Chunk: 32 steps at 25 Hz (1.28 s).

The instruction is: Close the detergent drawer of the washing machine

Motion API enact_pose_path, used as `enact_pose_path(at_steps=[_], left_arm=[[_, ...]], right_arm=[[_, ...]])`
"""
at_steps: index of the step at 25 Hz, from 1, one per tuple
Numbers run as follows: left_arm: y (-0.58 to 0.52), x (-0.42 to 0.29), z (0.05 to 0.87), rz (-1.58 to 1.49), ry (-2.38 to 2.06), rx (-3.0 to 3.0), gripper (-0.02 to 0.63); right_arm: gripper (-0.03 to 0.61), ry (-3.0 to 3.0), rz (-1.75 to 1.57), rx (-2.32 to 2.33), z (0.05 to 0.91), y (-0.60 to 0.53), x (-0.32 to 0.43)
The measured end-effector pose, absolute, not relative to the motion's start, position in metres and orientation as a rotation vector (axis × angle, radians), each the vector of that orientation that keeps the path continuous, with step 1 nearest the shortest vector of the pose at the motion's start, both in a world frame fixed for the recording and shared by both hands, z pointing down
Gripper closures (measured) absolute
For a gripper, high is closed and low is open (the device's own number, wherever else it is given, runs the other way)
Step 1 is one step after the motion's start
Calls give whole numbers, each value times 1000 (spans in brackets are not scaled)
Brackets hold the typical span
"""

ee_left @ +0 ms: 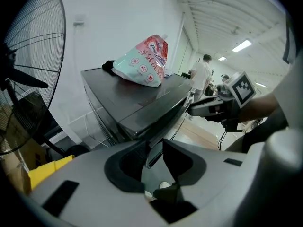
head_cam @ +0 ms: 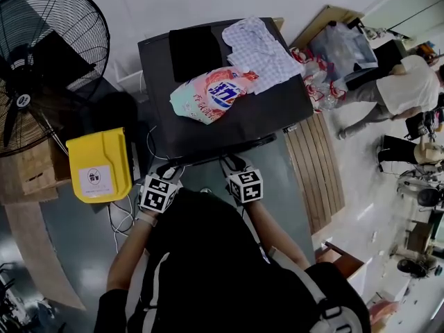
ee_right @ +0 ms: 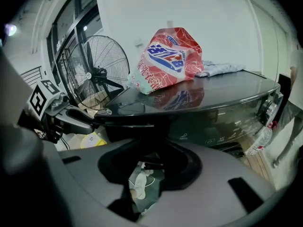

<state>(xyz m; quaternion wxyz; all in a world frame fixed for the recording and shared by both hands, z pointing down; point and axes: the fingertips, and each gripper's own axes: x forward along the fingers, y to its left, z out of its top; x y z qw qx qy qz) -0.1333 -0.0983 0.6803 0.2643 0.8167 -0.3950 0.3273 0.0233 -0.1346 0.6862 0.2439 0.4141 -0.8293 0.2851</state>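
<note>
Washing machine top [head_cam: 239,127] holds detergent bag [head_cam: 211,94], lettering seemingly Chinese.

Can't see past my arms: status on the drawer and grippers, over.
At washer front: left gripper, right gripper, jaws apart, nothing clamped. By left gripper, drawer looks slightly out. Nothing seen blocking.
</note>
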Motion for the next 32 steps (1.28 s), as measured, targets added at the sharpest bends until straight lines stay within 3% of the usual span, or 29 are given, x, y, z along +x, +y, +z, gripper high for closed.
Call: enact_pose_path(at_steps=[21,28,32], left_arm=[[-79,-135,703,828,-1191,1974,480],[-64,-127,720,933,-1070,1906,487],[-69,-109,714,929,-1002,2008,543]], right_arm=[[408,-2235,855,1086,689,-106,18],[472,-2242,820,1058,683,-106,11],[510,-2259,787,1034,683,-108,4]])
